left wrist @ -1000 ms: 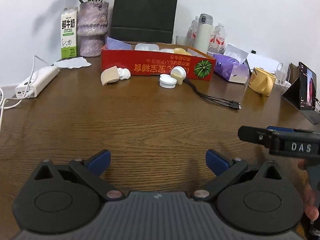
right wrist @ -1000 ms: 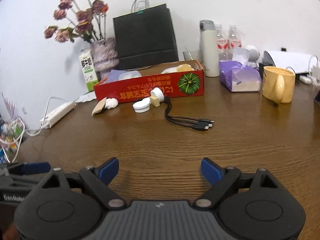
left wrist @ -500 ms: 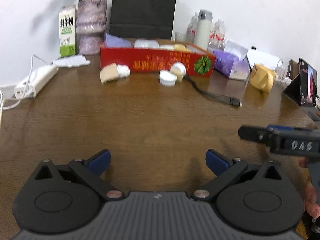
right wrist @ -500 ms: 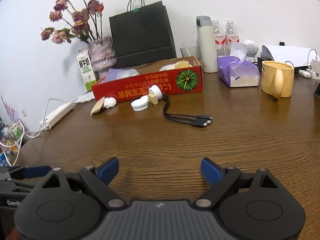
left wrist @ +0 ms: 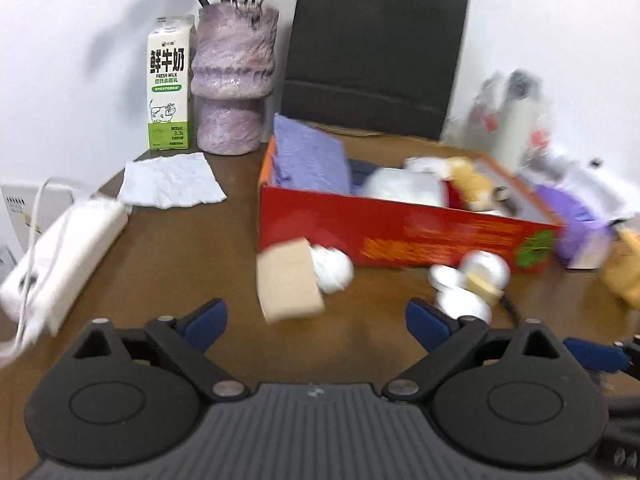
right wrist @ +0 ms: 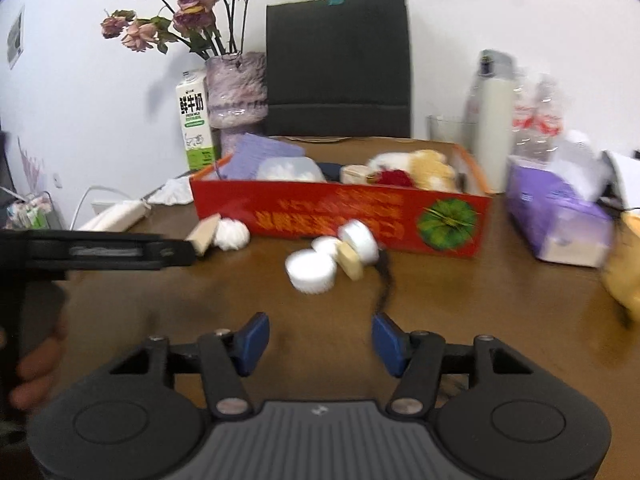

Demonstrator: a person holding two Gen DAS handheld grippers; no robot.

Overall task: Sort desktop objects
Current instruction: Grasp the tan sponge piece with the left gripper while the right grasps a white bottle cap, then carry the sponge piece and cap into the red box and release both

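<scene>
While open-topped, red box (right wrist: 340, 216) | holds purple cloth (right wrist: 260, 156), plush toy (right wrist: 428, 164)

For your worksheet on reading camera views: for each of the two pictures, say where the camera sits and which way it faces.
Left wrist view: sits on the left claw, faces forward and down over the table at the tan block before the red box; its blue fingers show, open and empty.
Right wrist view: sits on the right claw, faces the white caps and black cable; its jaws have just been closing, nothing between them; a hand at left.
Shared: red box, milk carton, vase.
</scene>
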